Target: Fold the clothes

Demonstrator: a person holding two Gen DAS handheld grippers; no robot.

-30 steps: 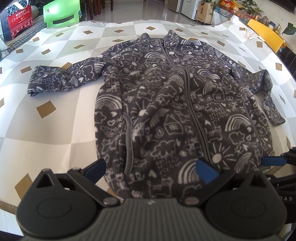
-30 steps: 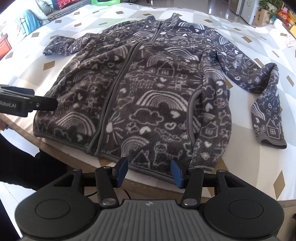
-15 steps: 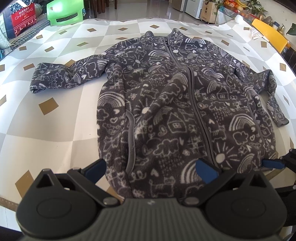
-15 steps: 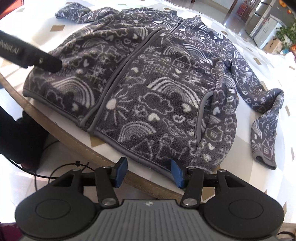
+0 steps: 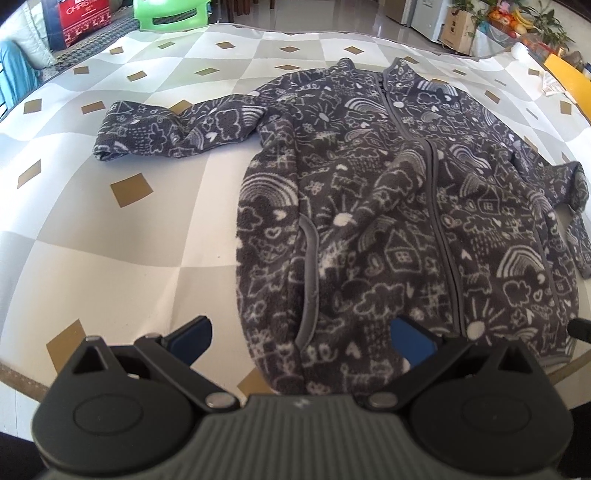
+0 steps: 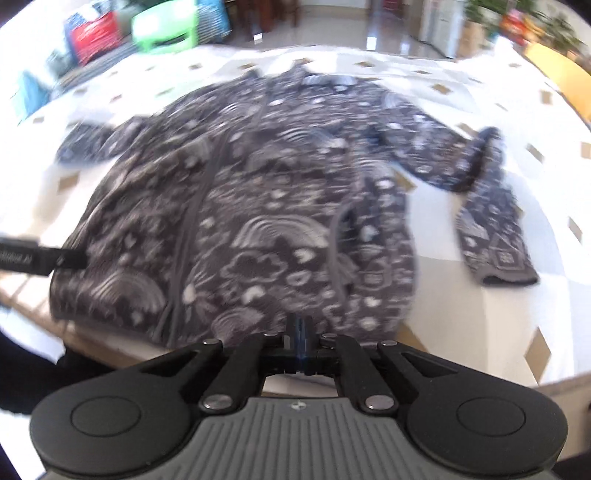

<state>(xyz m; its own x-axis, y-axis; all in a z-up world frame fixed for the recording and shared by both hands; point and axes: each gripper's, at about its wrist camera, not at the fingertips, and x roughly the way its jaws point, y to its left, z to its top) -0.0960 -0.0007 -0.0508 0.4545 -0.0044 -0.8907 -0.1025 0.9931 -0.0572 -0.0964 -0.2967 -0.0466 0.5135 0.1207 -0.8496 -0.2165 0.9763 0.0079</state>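
A dark grey fleece jacket (image 5: 369, 221) with white doodle print lies zipped and face up on the checked tablecloth (image 5: 110, 258), sleeves spread out. My left gripper (image 5: 301, 338) is open over the near hem, and the jacket's lower left corner lies between its blue pads (image 5: 192, 338). In the right wrist view, which is blurred, the jacket (image 6: 258, 221) fills the middle. My right gripper (image 6: 300, 332) is shut at the hem near the right pocket. Blur hides whether any fabric is pinched. The left gripper's finger (image 6: 40, 258) shows at the left edge.
The table's front edge (image 5: 22, 376) runs just under both grippers. The left sleeve (image 5: 166, 133) reaches far left and the right sleeve (image 6: 491, 229) bends down on the right. A green chair (image 5: 170, 14), a red bag (image 5: 85, 18) and a yellow chair (image 5: 569, 77) stand beyond the table.
My right gripper's jaws went from open to shut, and its view swung up over the jacket and blurred. The left gripper stays open and has only rolled a little.
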